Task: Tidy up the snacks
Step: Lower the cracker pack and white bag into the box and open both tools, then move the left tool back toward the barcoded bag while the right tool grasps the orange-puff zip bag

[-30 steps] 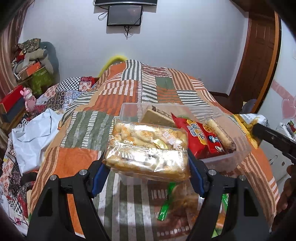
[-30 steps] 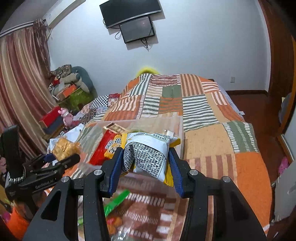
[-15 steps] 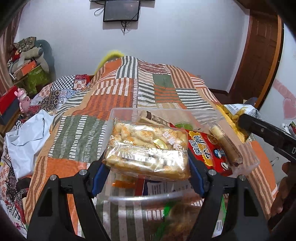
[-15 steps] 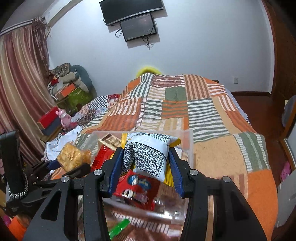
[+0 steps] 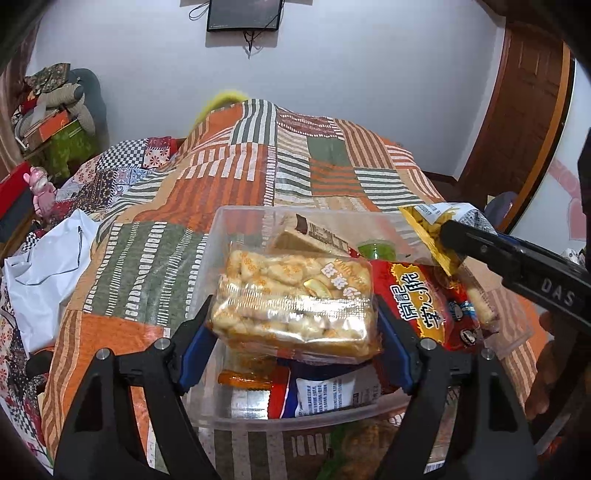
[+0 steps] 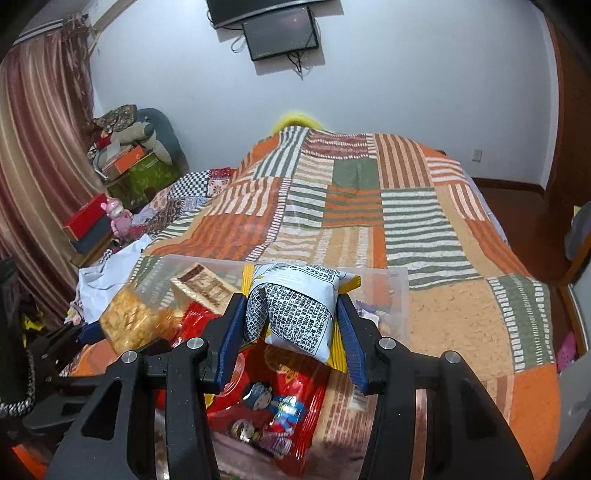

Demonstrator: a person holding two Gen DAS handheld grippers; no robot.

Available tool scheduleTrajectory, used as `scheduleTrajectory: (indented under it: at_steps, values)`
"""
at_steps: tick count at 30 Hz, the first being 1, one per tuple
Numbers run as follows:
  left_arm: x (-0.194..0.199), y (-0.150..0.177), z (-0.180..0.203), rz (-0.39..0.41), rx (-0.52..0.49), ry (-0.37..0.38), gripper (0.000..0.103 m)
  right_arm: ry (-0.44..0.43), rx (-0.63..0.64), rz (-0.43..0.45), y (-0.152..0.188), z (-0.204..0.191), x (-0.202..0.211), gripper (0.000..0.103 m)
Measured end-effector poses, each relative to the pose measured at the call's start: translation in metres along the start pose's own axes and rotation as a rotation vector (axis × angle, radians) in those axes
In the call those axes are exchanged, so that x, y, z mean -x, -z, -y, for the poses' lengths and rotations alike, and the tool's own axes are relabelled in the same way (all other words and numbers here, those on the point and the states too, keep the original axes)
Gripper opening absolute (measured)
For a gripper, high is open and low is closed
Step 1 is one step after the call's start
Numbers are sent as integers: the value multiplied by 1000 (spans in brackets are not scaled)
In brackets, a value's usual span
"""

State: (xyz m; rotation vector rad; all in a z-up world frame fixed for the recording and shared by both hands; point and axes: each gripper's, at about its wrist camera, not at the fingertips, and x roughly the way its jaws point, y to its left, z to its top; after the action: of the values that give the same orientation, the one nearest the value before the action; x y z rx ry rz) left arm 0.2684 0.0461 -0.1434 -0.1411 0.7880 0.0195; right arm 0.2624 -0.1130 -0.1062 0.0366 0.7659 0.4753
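The red snack bag [image 5: 432,299], just right of the left hand-held gripper [image 5: 295,328], has big yellow Chinese letters. The clear cracker pack [image 5: 295,295] between that gripper's fingers has white Chinese letters. The right hand-held gripper [image 5: 517,258] says "DAS". The white bag [image 6: 295,314] has tiny print, too small to read.

Lower packets in clear bin [image 5: 236,236] largely covered by biscuit pack [image 5: 295,299] and red bag [image 5: 424,299]. Wall screen [image 5: 242,14] cut off at top edge. Red bag's [image 6: 273,402] printing blurred in right wrist view. Hand [image 5: 554,354] at right margin only partly visible, dark. Items below bin's near wall indistinct.
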Motion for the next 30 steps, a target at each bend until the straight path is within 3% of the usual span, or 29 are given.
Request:
scheduleTrajectory:
  at_steps: [7,12,17,19,30]
  values:
    - [5,0,-3,28,9,17,85,23,7,-4,3,2,-3,48]
    - [9,2,4,43,-34,-21,85,31,19,-3,1,2,1,50]
    - [15,5,3,37,-38,8,85,78,37,45,1,1,16,71]
    - [21,8,2,47,-43,6,85,74,37,57,2,0,22,75]
    - [55,26,-7,41,-57,1,86,22,75,48,19,-15,50,79]
